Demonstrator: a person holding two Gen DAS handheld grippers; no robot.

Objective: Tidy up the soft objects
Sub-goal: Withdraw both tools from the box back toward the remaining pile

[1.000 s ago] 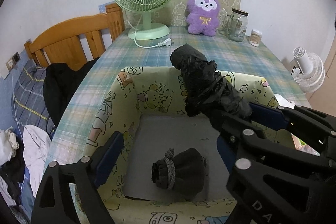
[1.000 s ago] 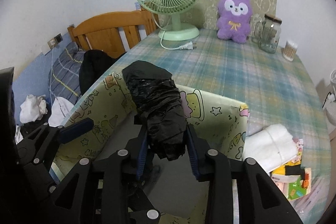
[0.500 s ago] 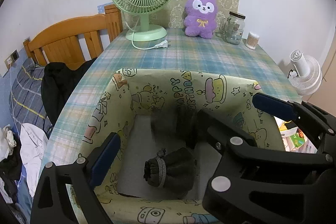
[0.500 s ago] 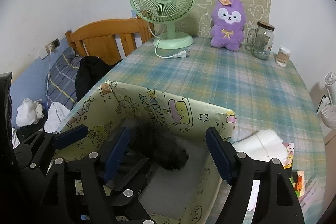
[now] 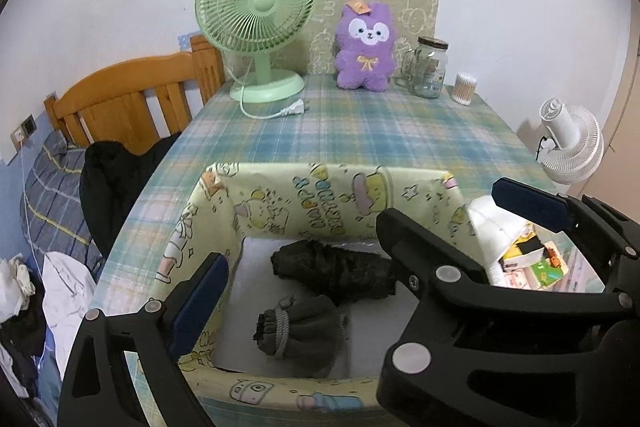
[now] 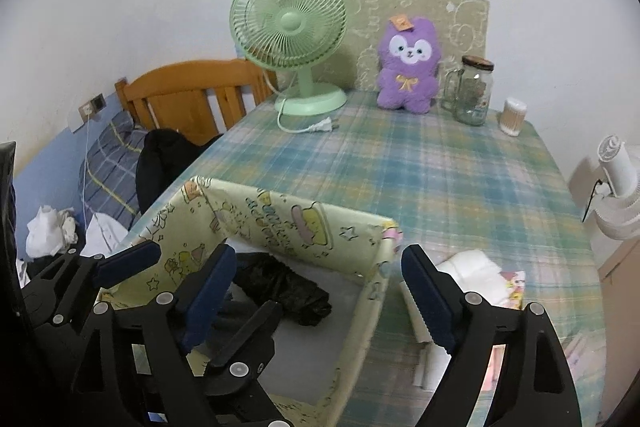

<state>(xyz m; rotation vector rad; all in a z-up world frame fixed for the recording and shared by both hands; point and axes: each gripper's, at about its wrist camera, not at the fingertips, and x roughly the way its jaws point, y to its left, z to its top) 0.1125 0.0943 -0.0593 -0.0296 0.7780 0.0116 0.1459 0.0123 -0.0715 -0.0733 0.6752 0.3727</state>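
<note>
Dropped inside the yellow cartoon-print cardboard box on the plaid tablecloth: a crumpled black plastic bundle, just behind a dark grey drawstring pouch. Right gripper, jaws just opened, spread wide and empty above the box wall; left gripper likewise spread, holding nothing. Probably light, limp, slightly slick; best pinched mid-body.
</note>
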